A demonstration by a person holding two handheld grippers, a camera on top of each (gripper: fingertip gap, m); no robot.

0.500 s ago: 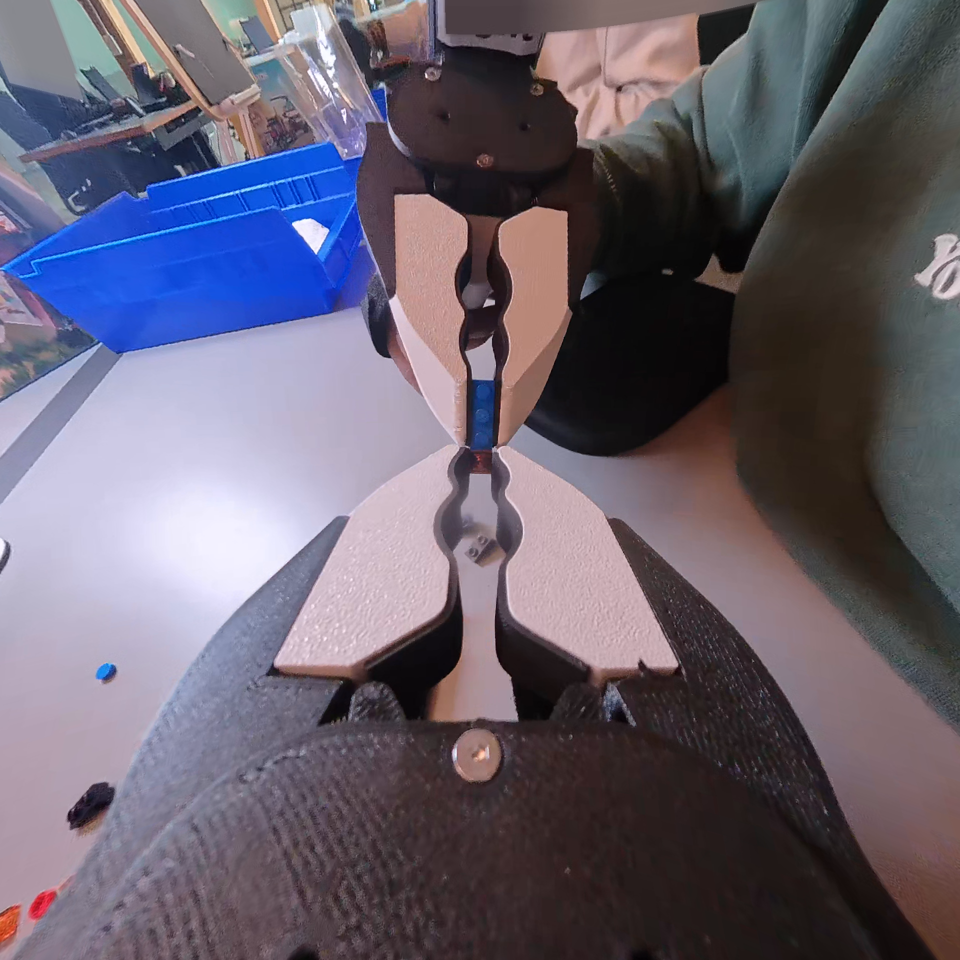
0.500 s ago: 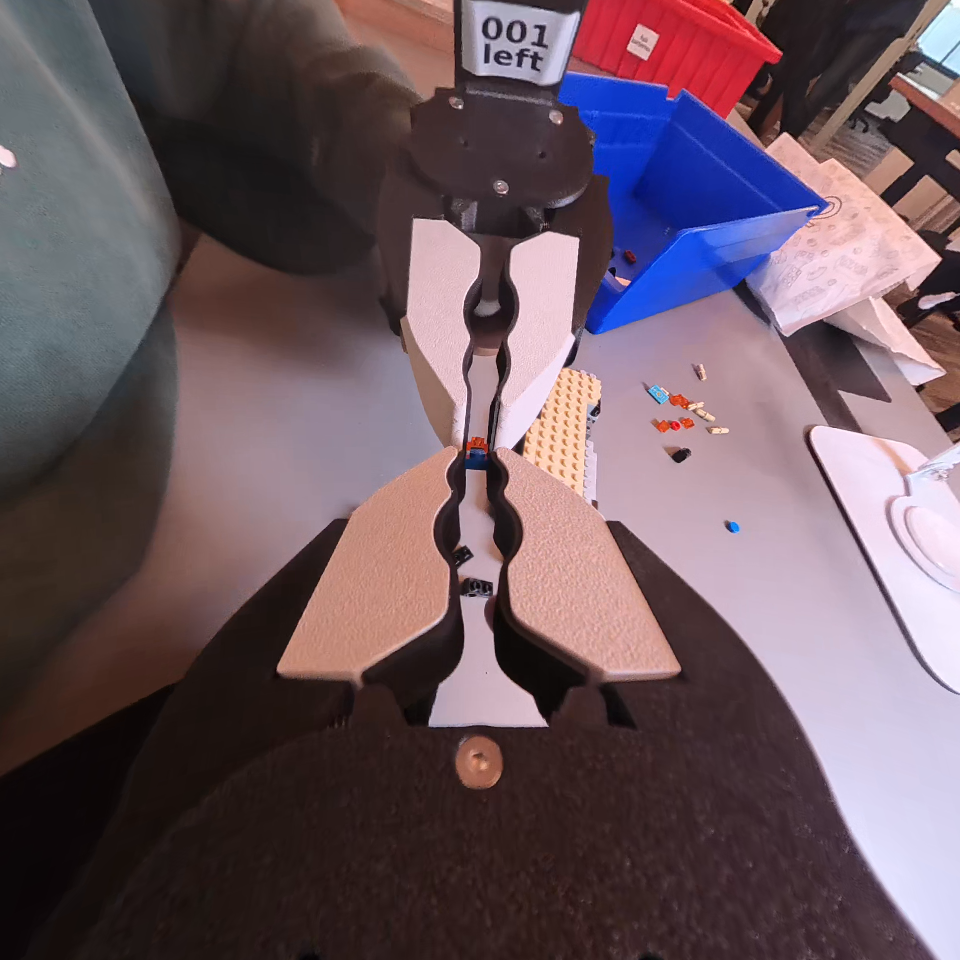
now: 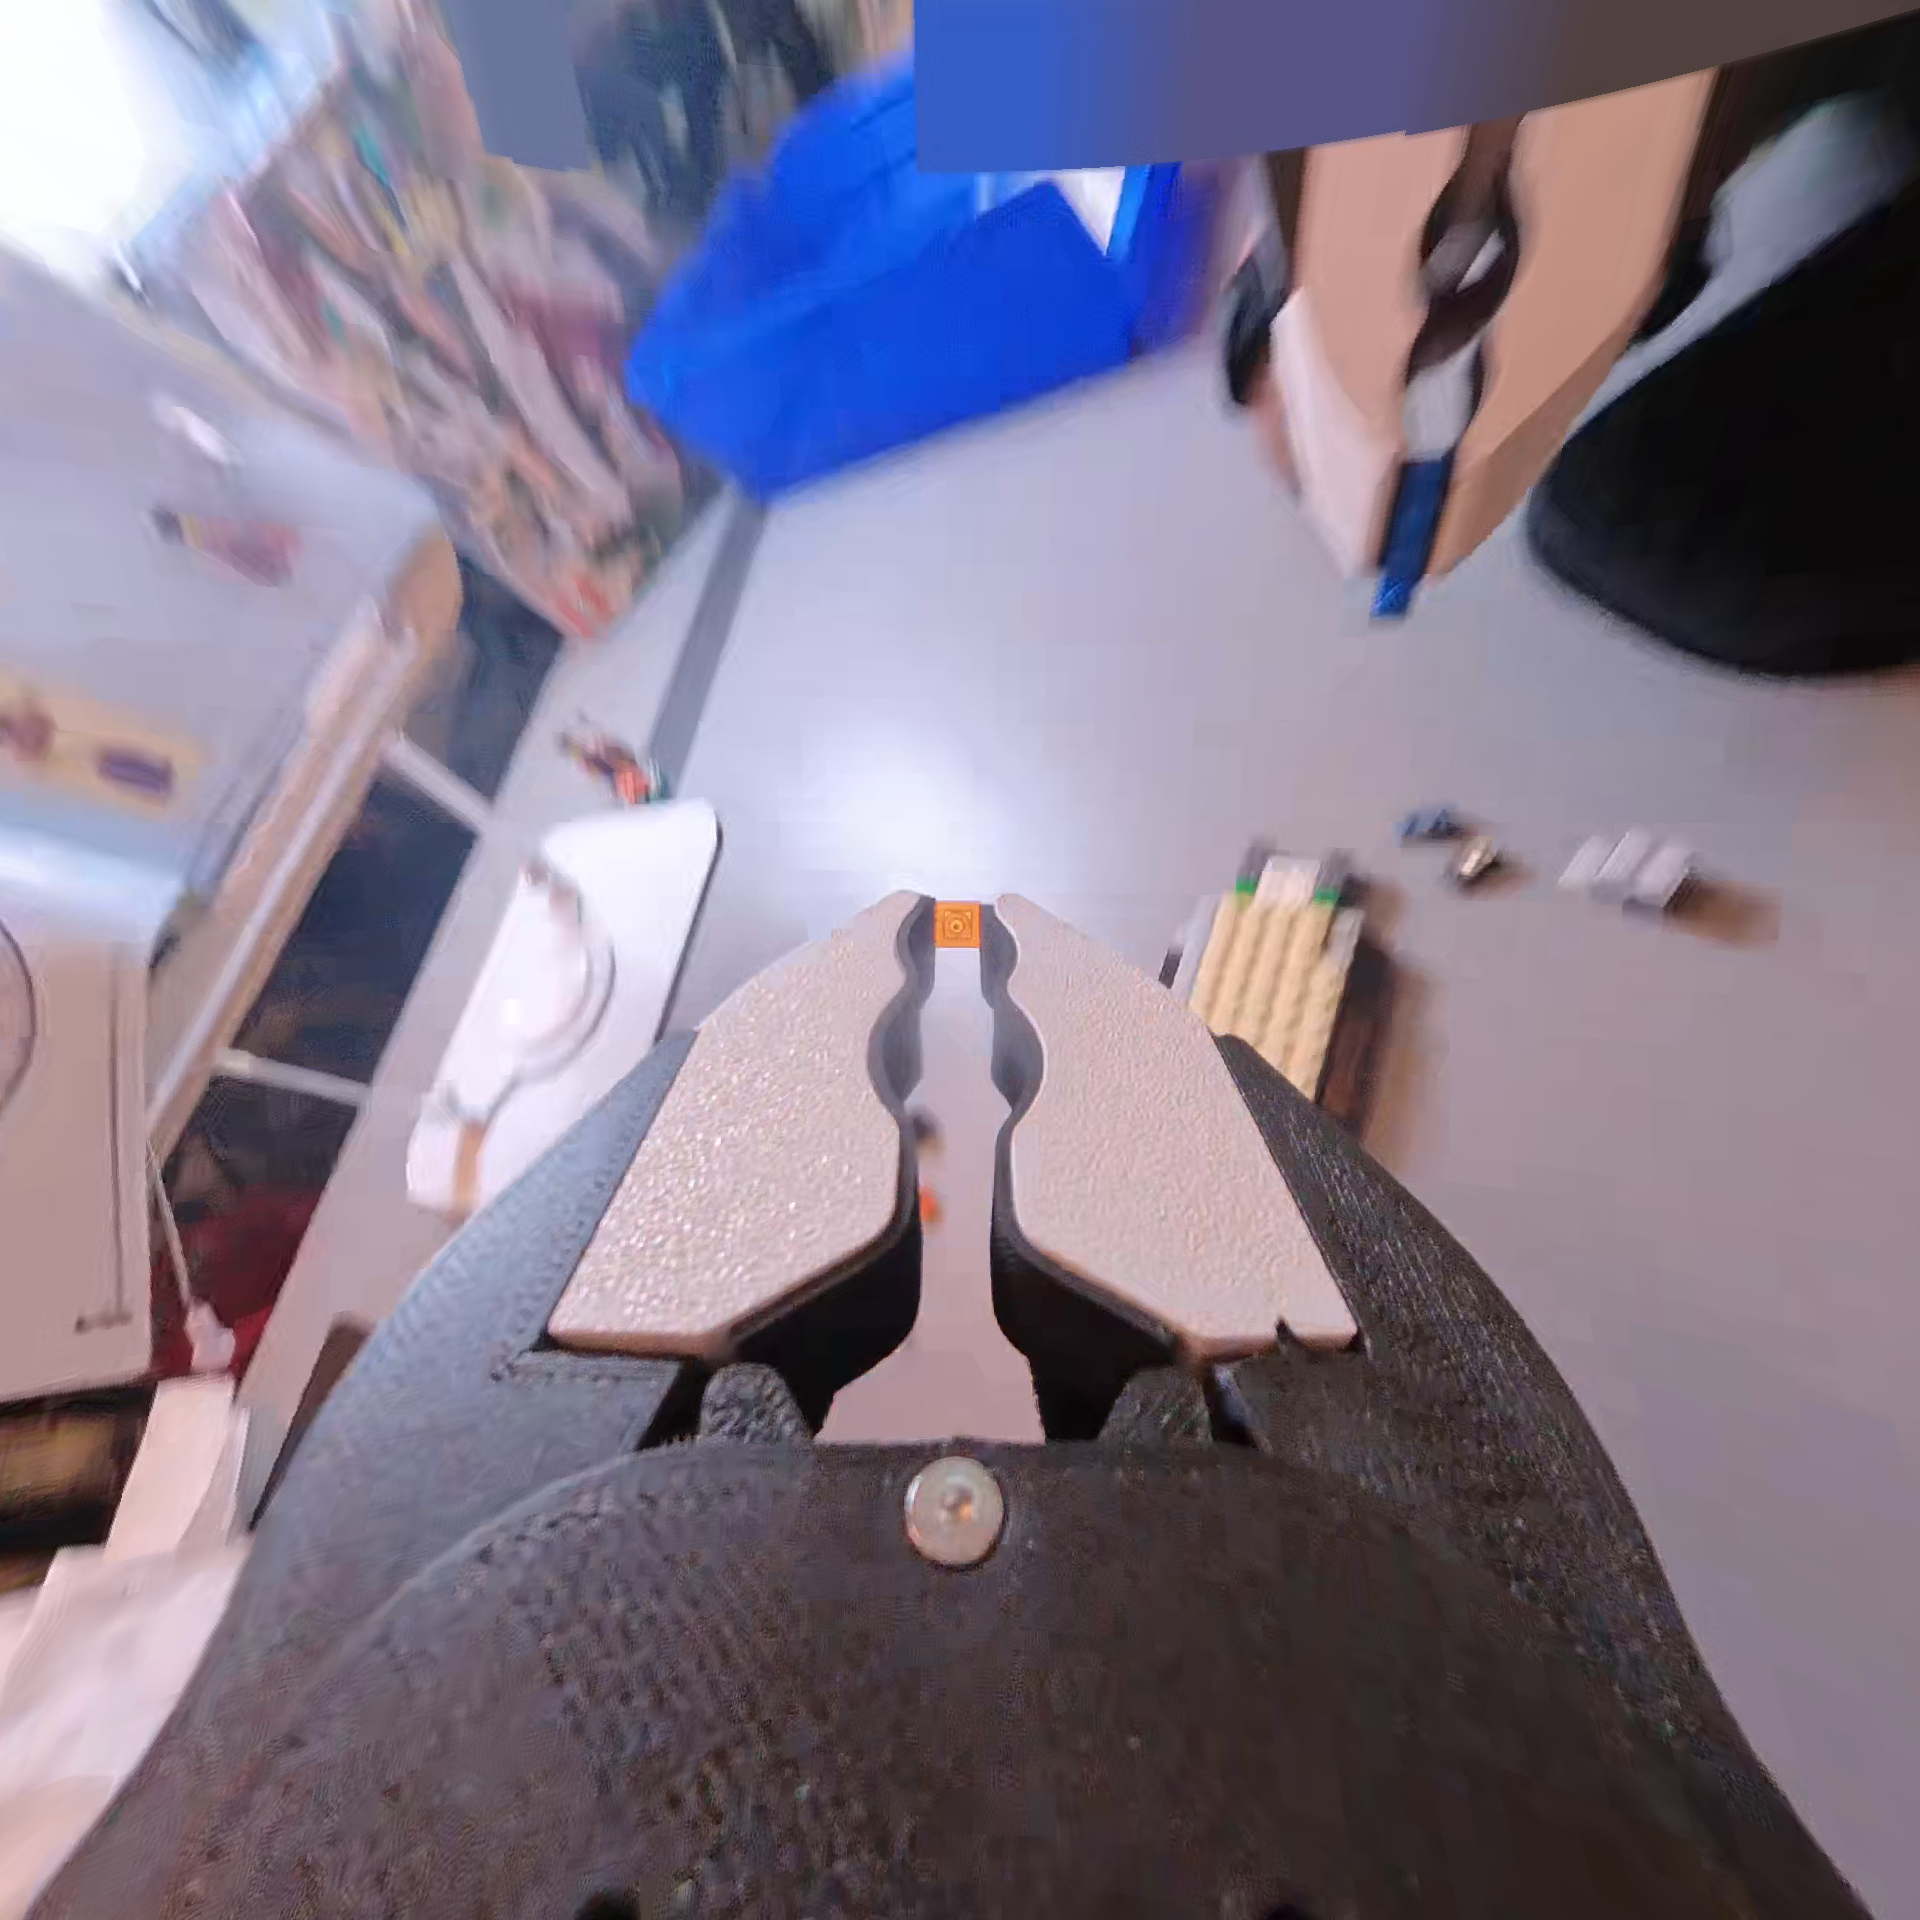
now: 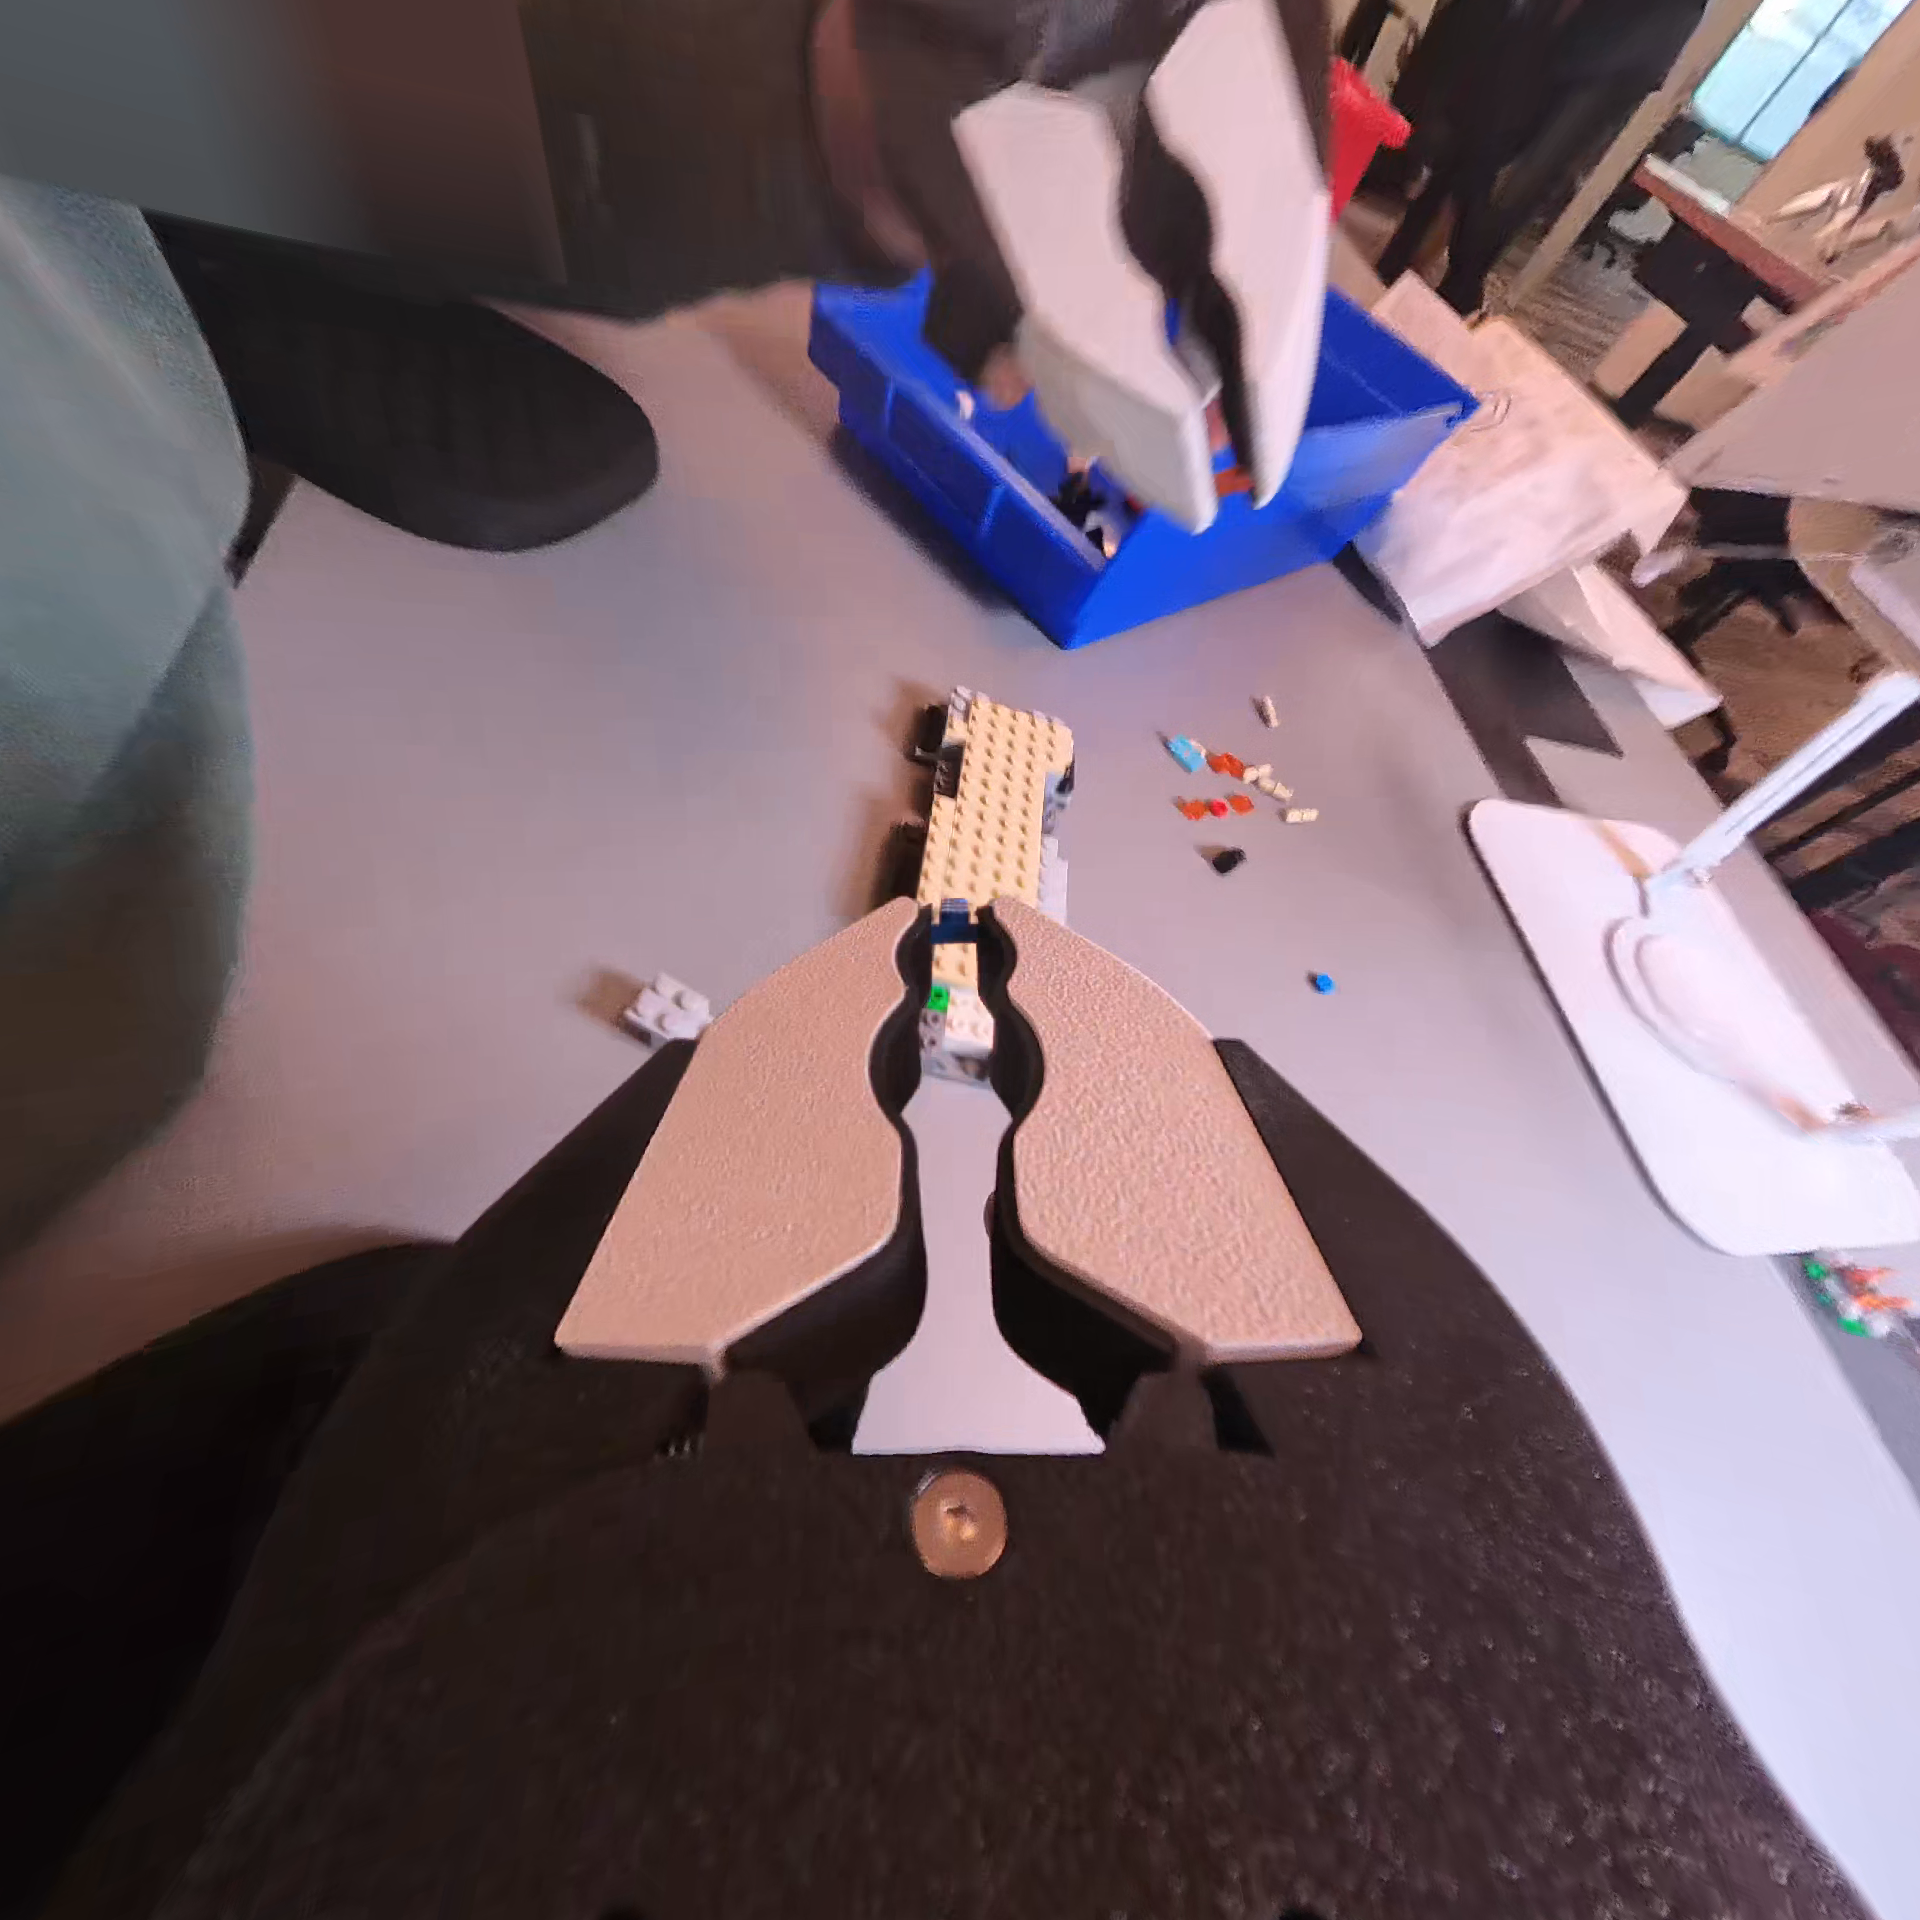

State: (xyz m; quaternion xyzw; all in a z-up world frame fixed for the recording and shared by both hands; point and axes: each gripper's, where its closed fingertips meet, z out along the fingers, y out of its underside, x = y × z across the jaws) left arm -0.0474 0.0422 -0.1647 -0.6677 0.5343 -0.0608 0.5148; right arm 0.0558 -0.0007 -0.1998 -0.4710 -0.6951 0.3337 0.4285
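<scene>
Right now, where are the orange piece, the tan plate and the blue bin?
orange piece (image 3: 956, 924): left wrist view, its face.
tan plate (image 4: 995, 800): right wrist view, studded top.
blue bin (image 4: 1132, 597): right wrist view, front wall.

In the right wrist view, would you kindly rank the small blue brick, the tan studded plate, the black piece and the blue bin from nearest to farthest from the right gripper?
1. Small blue brick: between the right gripper fingers.
2. Tan studded plate: just beyond the tips.
3. Black piece: ahead, to the right.
4. Blue plastic bin: farthest, at the table's back.
</scene>
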